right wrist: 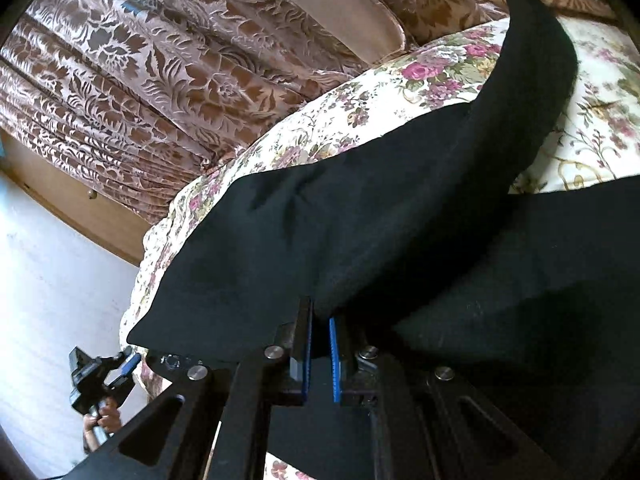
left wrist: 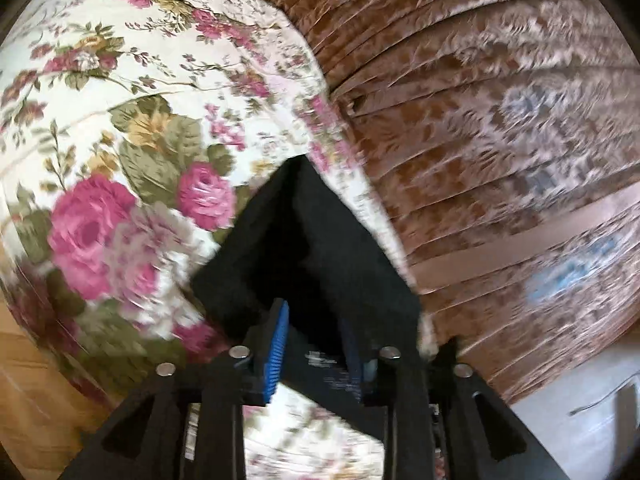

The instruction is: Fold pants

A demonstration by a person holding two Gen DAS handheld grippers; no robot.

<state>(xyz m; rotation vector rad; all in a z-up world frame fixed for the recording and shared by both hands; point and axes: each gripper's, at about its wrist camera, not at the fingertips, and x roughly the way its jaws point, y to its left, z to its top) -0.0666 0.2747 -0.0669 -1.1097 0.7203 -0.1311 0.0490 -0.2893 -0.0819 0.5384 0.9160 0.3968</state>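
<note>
Item one — black pants point(right wrist: 360, 216): spread across the floral bedspread point(right wrist: 320, 120), one leg running away toward the far upper right, a second dark fold lying over the near right side. A corner of the same cloth shows in my left wrist view, raised in a peak over the bed's edge.

Item two, my right gripper point(right wrist: 318, 344): jaws nearly closed, blue pads pinching a fold of the pants between them.

Item three, my left gripper point(left wrist: 314, 344): jaws partly apart, black cloth lying between the blue pads point(left wrist: 276, 352). The view is blurred, so I cannot tell whether the pads press on it. In the right wrist view the same gripper sits at the pants' near left corner, with a hand point(right wrist: 102, 420) on its handle.

Item four — surroundings: brown patterned curtain point(right wrist: 140, 60) behind the bed, pale wall point(right wrist: 52, 280) at left.
</note>
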